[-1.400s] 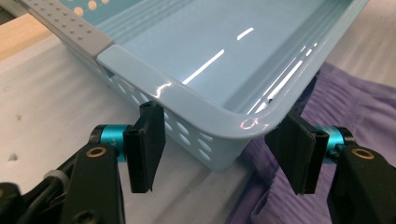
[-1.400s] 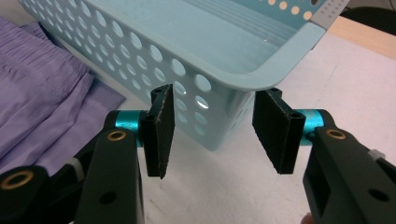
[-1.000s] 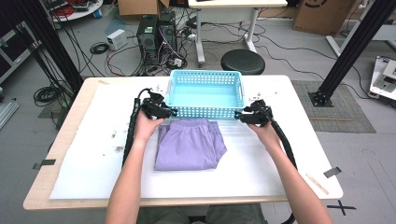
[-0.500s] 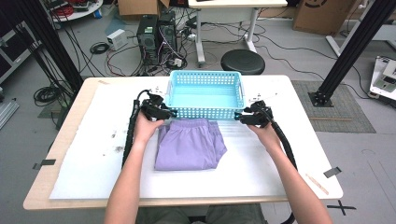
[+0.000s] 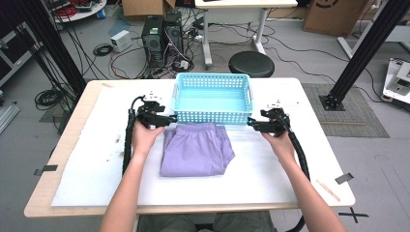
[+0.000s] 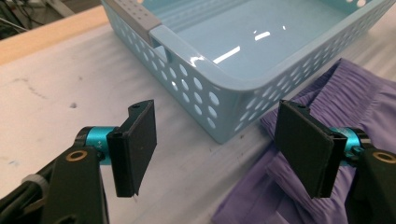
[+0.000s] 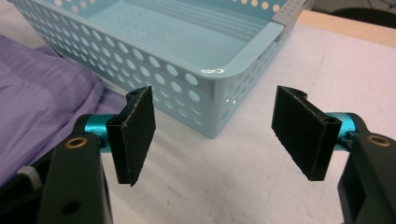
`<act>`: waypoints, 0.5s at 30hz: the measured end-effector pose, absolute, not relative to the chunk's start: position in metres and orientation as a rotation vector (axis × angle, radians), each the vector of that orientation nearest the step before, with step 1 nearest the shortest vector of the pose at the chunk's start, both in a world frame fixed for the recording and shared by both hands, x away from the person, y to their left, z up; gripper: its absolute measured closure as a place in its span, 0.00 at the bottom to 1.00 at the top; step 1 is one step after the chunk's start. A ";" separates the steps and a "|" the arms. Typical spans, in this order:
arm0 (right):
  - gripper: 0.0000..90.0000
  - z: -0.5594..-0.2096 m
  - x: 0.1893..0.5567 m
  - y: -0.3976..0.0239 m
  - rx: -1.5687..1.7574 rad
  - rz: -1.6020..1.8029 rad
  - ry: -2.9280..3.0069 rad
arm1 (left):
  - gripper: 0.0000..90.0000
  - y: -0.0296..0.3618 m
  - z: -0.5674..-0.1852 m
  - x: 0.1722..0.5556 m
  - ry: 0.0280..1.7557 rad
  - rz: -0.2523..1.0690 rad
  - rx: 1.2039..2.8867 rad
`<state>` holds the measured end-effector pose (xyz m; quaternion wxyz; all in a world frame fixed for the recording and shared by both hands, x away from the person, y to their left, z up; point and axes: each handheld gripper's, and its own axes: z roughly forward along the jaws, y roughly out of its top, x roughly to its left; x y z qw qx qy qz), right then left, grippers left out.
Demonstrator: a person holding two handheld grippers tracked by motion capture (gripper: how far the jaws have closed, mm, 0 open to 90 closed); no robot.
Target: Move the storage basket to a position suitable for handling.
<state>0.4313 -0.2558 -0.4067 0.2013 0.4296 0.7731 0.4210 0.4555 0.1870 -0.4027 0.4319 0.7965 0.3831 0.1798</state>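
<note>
Currently both tools, left tool (image 5: 169,117) and right tool (image 5: 251,123), gape released at the basket's (image 5: 211,115) near corners; folded purple garment (image 5: 196,149) lies at 6 o'clock, touching it. Uneven grips could tilt the basket.

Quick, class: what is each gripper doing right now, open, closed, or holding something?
Left gripper: open, holding nothing, at the basket's near corner beside the purple cloth.
Right gripper: open, holding nothing, at the basket's other near corner.
</note>
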 end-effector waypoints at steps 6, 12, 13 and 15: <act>0.34 -0.408 0.406 -0.260 1.176 1.233 2.111 | 0.33 0.194 -0.398 0.427 0.945 0.449 1.930; 0.34 -0.410 0.384 -0.258 1.153 1.256 2.074 | 0.33 0.197 -0.400 0.395 0.916 0.470 1.875; 0.34 -0.411 0.381 -0.257 1.152 1.253 2.076 | 0.33 0.197 -0.401 0.391 0.911 0.463 1.869; 0.33 -0.413 0.375 -0.255 1.148 1.262 2.081 | 0.33 0.198 -0.404 0.380 0.911 0.472 1.862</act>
